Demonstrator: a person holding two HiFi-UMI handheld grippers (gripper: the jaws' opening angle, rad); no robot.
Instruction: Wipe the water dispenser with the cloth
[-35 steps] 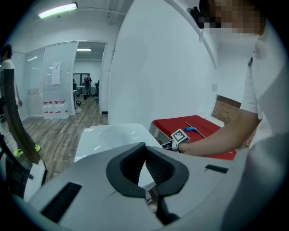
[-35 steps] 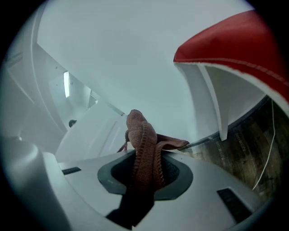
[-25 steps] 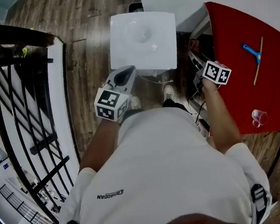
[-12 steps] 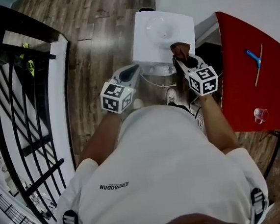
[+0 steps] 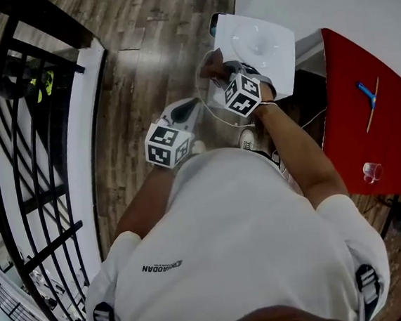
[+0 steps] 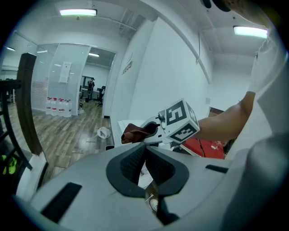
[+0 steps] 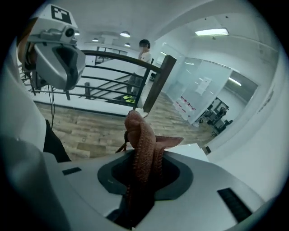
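Observation:
The white water dispenser (image 5: pixel 263 44) stands in front of me, seen from above in the head view. My right gripper (image 5: pixel 219 73) is at the top's front left corner, shut on a reddish-brown cloth (image 5: pixel 211 65) that pokes out past its tips. In the right gripper view the cloth (image 7: pixel 143 146) stands up bunched between the jaws, with the dispenser's top (image 7: pixel 195 150) just beyond. My left gripper (image 5: pixel 184 110) hangs lower and to the left, off the dispenser, with its pads (image 6: pixel 135 160) together and nothing between them. The left gripper view also shows the cloth (image 6: pixel 135 132).
A red table (image 5: pixel 354 141) at the right holds a blue-handled tool (image 5: pixel 367 96) and a clear cup (image 5: pixel 371 170). A black railing (image 5: pixel 29 137) runs along the left. A thin cable (image 5: pixel 214 116) hangs in front of the dispenser. A person (image 7: pixel 143 50) stands far off by the railing.
My right gripper has carried the cloth from the right side of the dispenser leftward across its front to the top's left corner. The left gripper has hardly moved.

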